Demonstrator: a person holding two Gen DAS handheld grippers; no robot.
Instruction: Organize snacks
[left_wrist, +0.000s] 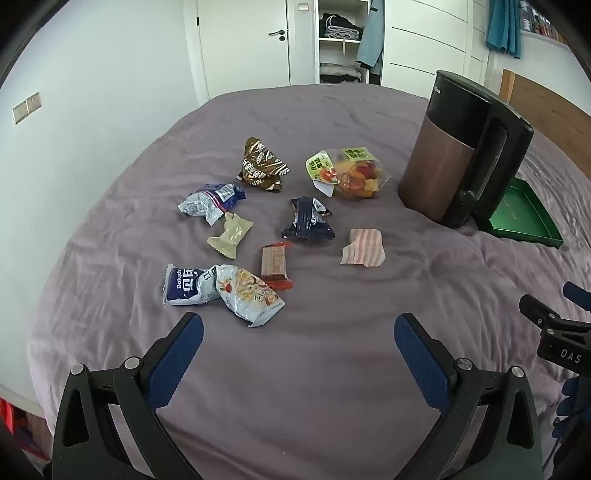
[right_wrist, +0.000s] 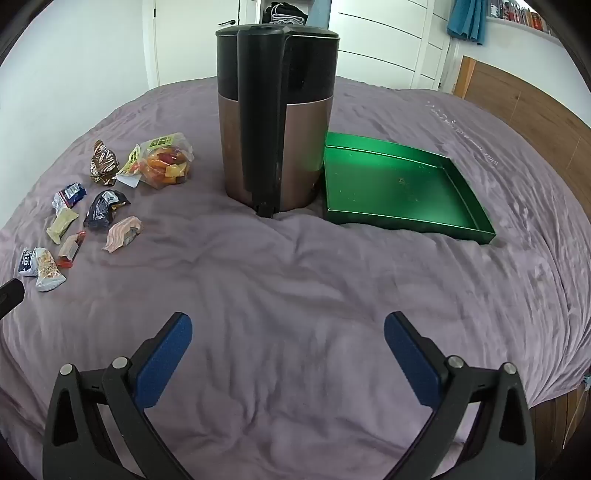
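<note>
Snack packets (left_wrist: 255, 225) scattered on a purple bedspread (left_wrist: 332, 369) just ahead of the left gripper (left_wrist: 298, 332), green tray (right_wrist: 402, 184) ahead-right of the right gripper (right_wrist: 288, 328), copper-and-black kettle (right_wrist: 275, 122) beside it, both grippers spread wide, holding nothing

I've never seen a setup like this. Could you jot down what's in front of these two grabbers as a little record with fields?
Surface: bed with purple sheet
Snacks: about nine small packets scattered loosely, among them a clear bag of colourful pieces, a brown packet and a pink striped packet
Container: green tray, nothing in it
Other item: brown and black kettle, upright, beside the tray
Left gripper: open, holding nothing
Right gripper: open, holding nothing
Progress: no snack in the tray yet
</note>
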